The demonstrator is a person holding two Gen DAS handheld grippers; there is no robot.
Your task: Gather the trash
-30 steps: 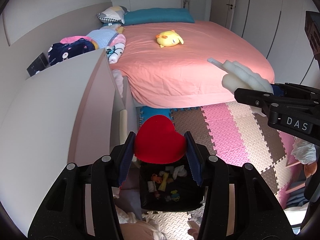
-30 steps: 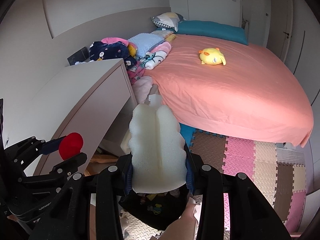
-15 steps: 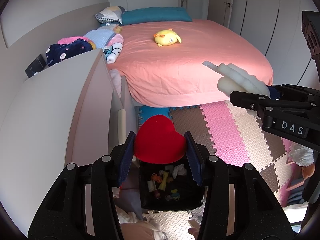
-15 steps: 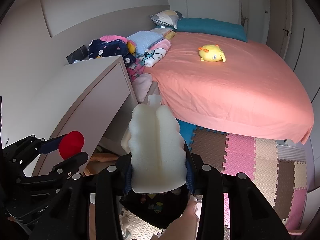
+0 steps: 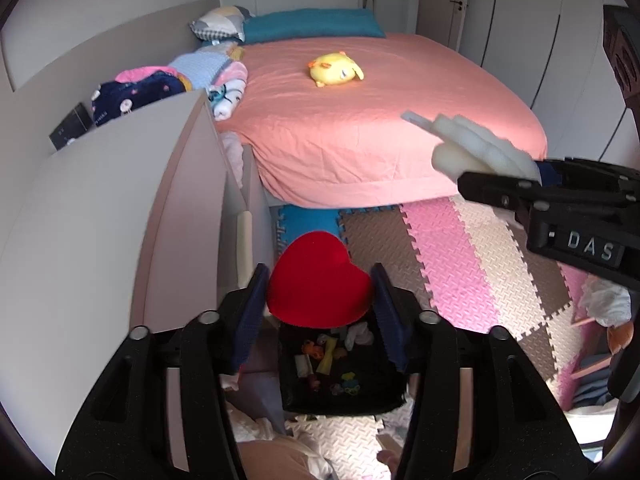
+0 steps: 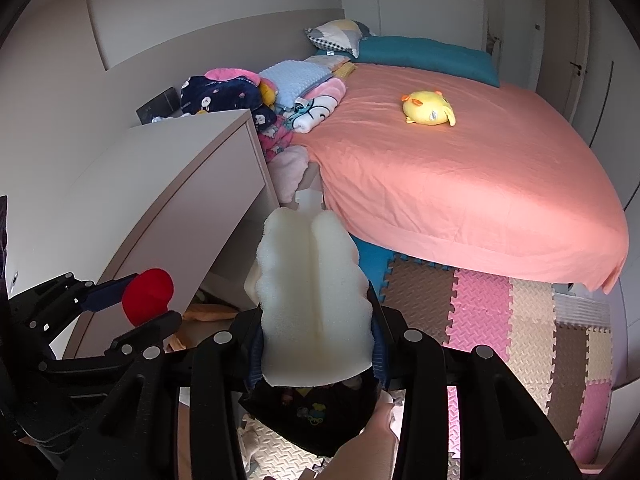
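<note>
My left gripper [image 5: 318,300] is shut on a red heart-shaped foam piece [image 5: 318,280], held above a black bin [image 5: 340,376] with small scraps inside. My right gripper [image 6: 316,344] is shut on a white foam piece [image 6: 312,300], held over the same black bin [image 6: 312,416]. In the left wrist view the right gripper [image 5: 516,184] shows at the right with the white foam [image 5: 472,152]. In the right wrist view the left gripper [image 6: 136,304] shows at the left with the red heart [image 6: 147,297].
A bed with a pink sheet [image 5: 380,120] and a yellow plush [image 5: 336,69] lies ahead. A beige cabinet [image 5: 100,220] stands at the left. Coloured foam floor mats [image 5: 460,260] cover the floor. Folded blankets [image 6: 248,88] are piled beside the bed.
Both grippers have drifted slightly with their foam pieces still held. The right gripper sits a little lower and further left in the left wrist view.
</note>
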